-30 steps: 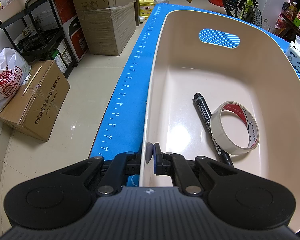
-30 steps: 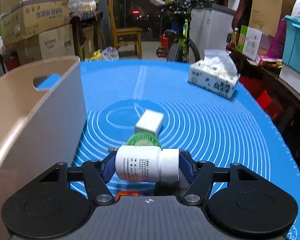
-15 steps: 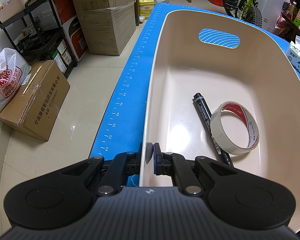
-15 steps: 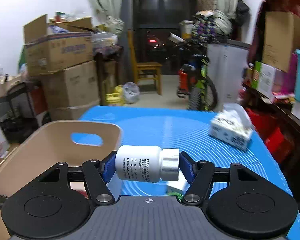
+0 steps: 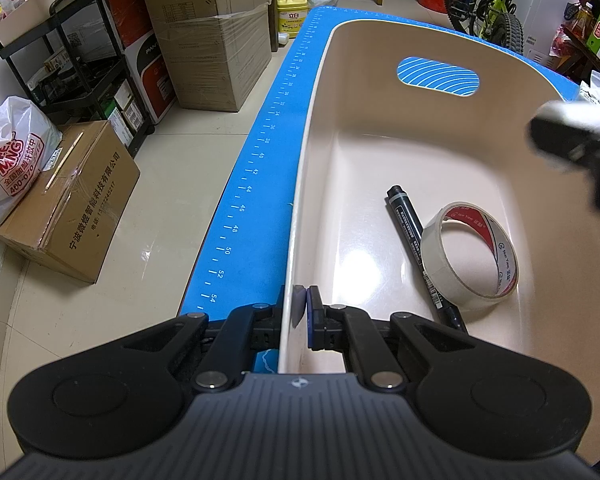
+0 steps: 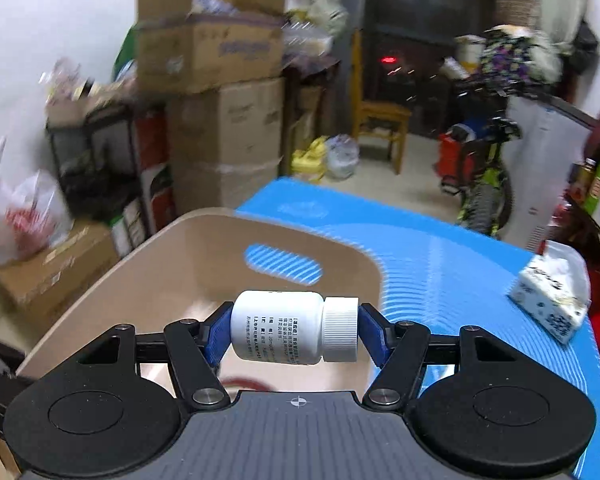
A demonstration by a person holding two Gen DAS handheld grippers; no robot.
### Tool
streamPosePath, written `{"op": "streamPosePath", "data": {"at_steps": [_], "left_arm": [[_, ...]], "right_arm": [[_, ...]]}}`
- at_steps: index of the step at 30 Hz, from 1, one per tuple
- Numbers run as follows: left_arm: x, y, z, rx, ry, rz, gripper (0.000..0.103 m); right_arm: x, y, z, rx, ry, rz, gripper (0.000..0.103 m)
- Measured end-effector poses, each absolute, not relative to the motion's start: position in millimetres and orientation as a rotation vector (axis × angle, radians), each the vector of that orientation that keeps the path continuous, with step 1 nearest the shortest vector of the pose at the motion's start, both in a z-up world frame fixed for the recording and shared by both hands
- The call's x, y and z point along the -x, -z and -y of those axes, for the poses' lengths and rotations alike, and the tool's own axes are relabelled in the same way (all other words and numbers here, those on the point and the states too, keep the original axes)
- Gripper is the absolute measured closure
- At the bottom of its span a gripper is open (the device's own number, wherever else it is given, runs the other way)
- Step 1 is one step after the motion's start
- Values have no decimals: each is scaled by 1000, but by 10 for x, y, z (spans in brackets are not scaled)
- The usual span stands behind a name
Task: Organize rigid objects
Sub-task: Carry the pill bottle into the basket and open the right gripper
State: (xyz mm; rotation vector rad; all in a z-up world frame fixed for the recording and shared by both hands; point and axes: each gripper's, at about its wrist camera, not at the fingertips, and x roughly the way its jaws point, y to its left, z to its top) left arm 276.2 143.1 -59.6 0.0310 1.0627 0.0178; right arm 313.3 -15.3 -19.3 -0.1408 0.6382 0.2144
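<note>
A beige bin [image 5: 380, 80] stands on the blue mat [image 5: 260, 152]. My left gripper [image 5: 300, 308] is shut on the bin's near wall at its left corner. Inside lie a black marker [image 5: 410, 228] and a roll of white tape [image 5: 470, 256]. My right gripper [image 6: 294, 334] is shut on a white pill bottle [image 6: 292, 332], held sideways, cap to the right, above the bin [image 6: 180, 264]. It shows blurred in the left wrist view [image 5: 580, 148] at the right edge, over the bin's right wall.
A tissue box [image 6: 552, 300] sits on the mat at the right. Cardboard boxes [image 5: 72, 200], a black shelf [image 5: 72, 64] and a plastic bag [image 5: 12, 160] stand on the floor to the left. A bicycle [image 6: 484, 176] and chair [image 6: 376, 120] are beyond the table.
My right gripper has lifted the pill bottle off the mat and carried it left, over the bin. It has come into the left wrist view. My left gripper has not moved.
</note>
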Motion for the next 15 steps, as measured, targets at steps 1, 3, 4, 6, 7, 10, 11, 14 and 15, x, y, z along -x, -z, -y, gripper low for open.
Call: {"op": "streamPosePath", "data": {"at_steps": [1, 3, 4, 6, 7, 10, 11, 14, 15], "left_arm": [[-2763, 596, -1434, -31, -17, -1063, 95], [-2762, 596, -1432, -30, -17, -1063, 95], [-2762, 596, -1435, -31, -17, -1063, 95], [-2762, 595, -1432, -31, -18, -1063, 95], [-2762, 595, -1432, -31, -18, -1063, 95], [-2766, 597, -1434, -32, -17, -1063, 95], [-2766, 595, -1435, -32, -17, -1062, 95], [-2773, 601, -1438, -35, -16, -1063, 95], [-2774, 602, -1437, -35, -16, -1062, 95]], "right_arm": [[-3154, 217, 98, 152, -227, -658, 35], [-3209, 282, -5, 176, -252, -705, 35], [-3229, 324, -61, 190, -264, -734, 35], [-3266, 397, -132, 207, -283, -786, 35], [-3298, 431, -166, 214, -293, -816, 35], [-3369, 531, -254, 236, -313, -889, 35], [-3383, 568, -279, 251, -318, -912, 35], [-3415, 641, -293, 270, -331, -977, 35], [-3430, 671, -300, 278, -332, -1003, 35]]}}
